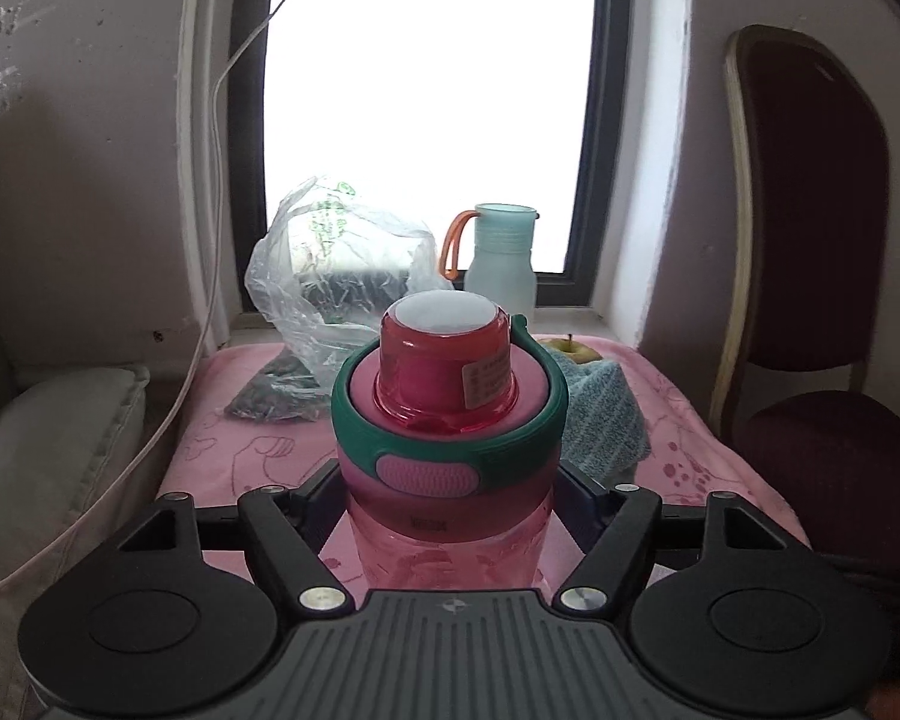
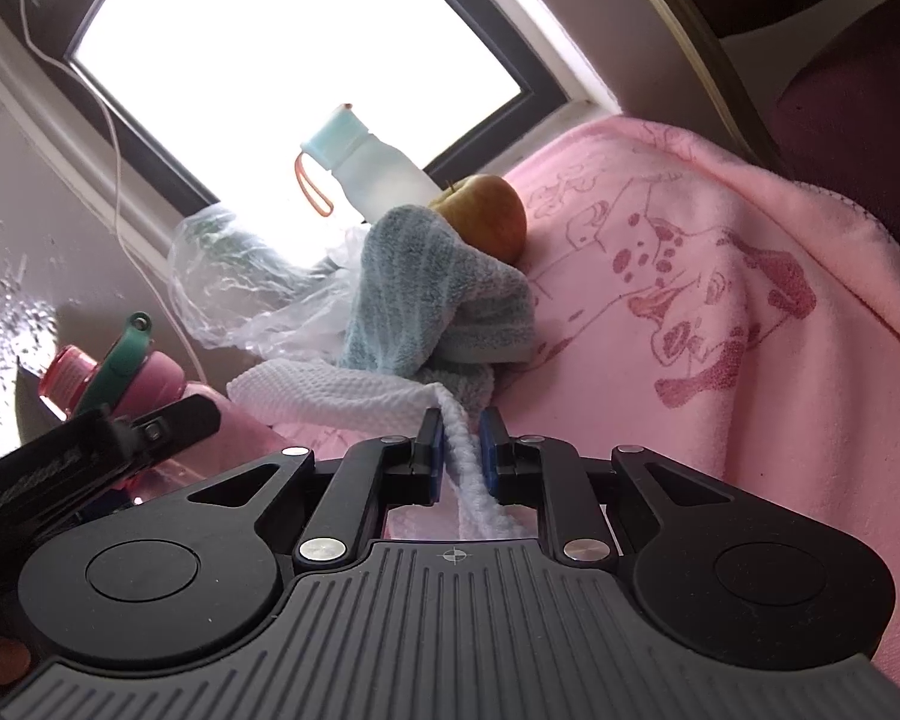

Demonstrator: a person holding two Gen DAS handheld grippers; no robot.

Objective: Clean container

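Observation:
A pink translucent bottle [image 1: 450, 540] with a pink lid, a green strap and a red cap [image 1: 447, 372] stands upright on the pink cloth. My left gripper [image 1: 450, 498] is shut on its body, one finger on each side. The right wrist view has the same bottle [image 2: 156, 378] at the left edge, with a left finger [image 2: 174, 420] against it. My right gripper [image 2: 462, 456] is shut on a strand of a white waffle cloth [image 2: 342, 396], which trails to the left over the pink cloth.
A blue-grey towel [image 2: 444, 282] lies bunched beside an apple [image 2: 486, 216]. On the window sill stand a frosted bottle with an orange loop [image 1: 501, 264] and a crumpled plastic bag [image 1: 330, 276]. A dark chair [image 1: 810, 240] is at the right. The pink blanket [image 2: 690, 300] covers the table.

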